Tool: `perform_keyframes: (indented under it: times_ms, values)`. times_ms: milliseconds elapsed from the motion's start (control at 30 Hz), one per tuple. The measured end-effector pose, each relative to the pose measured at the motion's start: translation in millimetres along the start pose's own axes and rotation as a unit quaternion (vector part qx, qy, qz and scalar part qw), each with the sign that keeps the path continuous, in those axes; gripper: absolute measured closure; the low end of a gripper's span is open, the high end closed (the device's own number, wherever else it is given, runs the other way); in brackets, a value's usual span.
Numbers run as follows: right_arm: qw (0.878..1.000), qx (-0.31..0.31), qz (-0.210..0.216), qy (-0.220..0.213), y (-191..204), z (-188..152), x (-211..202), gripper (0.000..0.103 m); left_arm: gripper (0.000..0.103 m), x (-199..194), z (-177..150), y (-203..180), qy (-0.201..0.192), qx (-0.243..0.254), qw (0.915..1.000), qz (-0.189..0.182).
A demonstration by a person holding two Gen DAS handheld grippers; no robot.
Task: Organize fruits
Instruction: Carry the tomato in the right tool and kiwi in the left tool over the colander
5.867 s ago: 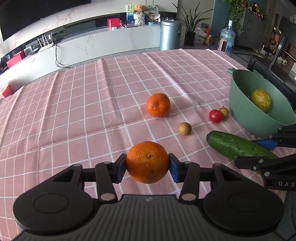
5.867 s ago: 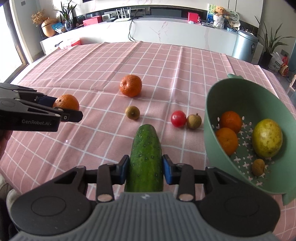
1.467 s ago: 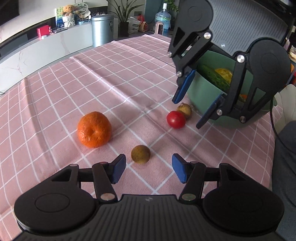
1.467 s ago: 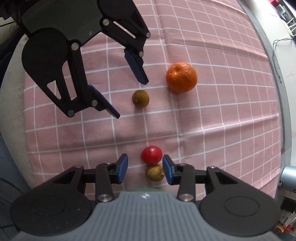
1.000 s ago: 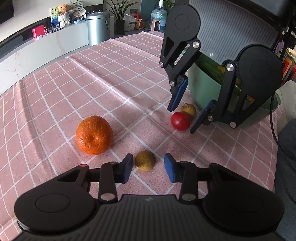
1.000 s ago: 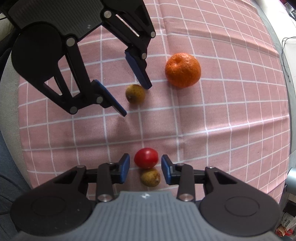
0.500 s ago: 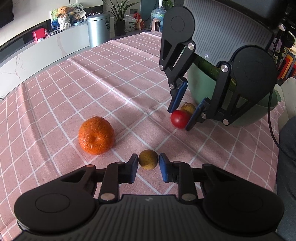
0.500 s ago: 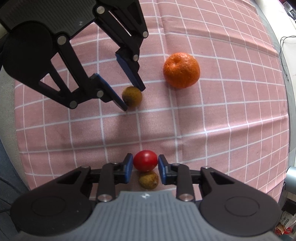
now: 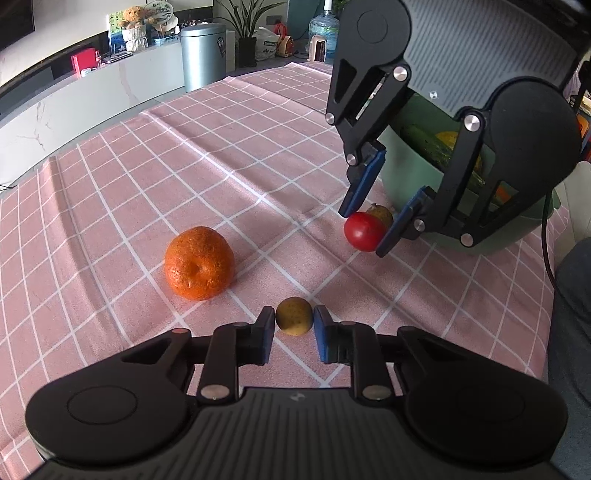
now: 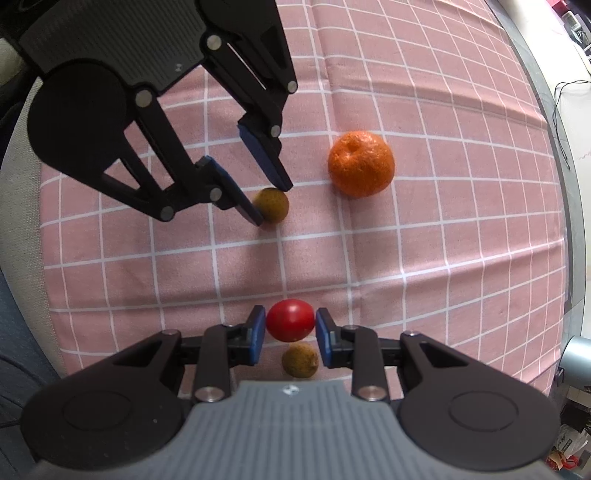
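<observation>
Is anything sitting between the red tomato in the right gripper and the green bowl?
Yes. A second small brown fruit lies right behind the tomato, on the green bowl side. The right gripper is clamped on the tomato.

Background, 12 o'clock: steel bin (image 9: 202,55), water bottle (image 9: 322,31), potted plant (image 9: 245,26); red box (image 9: 83,62) at 10 o'clock.

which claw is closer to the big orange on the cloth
Left. The left claw, shut on a small brown fruit, sits right beside the orange. The right claw grips the red tomato further off, by the green bowl.
</observation>
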State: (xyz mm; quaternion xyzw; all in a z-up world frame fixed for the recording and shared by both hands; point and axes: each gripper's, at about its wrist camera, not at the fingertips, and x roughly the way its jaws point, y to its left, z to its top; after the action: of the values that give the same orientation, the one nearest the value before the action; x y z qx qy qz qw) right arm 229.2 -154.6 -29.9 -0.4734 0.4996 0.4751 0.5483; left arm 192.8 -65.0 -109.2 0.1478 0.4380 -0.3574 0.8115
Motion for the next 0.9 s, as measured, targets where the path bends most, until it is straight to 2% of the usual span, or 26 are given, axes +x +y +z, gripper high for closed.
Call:
perform_keyframes:
  times_ms: [200, 433, 733, 900]
  values:
    - [1.000, 0.000, 0.001, 0.001, 7.1, -4.3, -5.0, 0.078, 0.077, 6.7, 0.4, -1.2, 0.007, -0.008, 0.9999, -0.002]
    - [1.000, 0.003, 0.001, 0.000, 1.5, -11.6, 3.3, 0.078, 0.078, 7.1, 2.6, -4.1, 0.004, 0.006, 1.0000, -0.001]
    - [1.000, -0.003, -0.005, -0.001, 10.0, -10.9, -11.2, 0.078, 0.078, -16.4, 3.3, -10.5, -0.007, 0.003, 0.9999, 0.008]
    - [1.000, -0.008, -0.021, -0.003, 20.5, -11.5, -35.3, 0.078, 0.078, -37.1, 9.6, -17.2, -0.017, 0.003, 0.9997, 0.018]
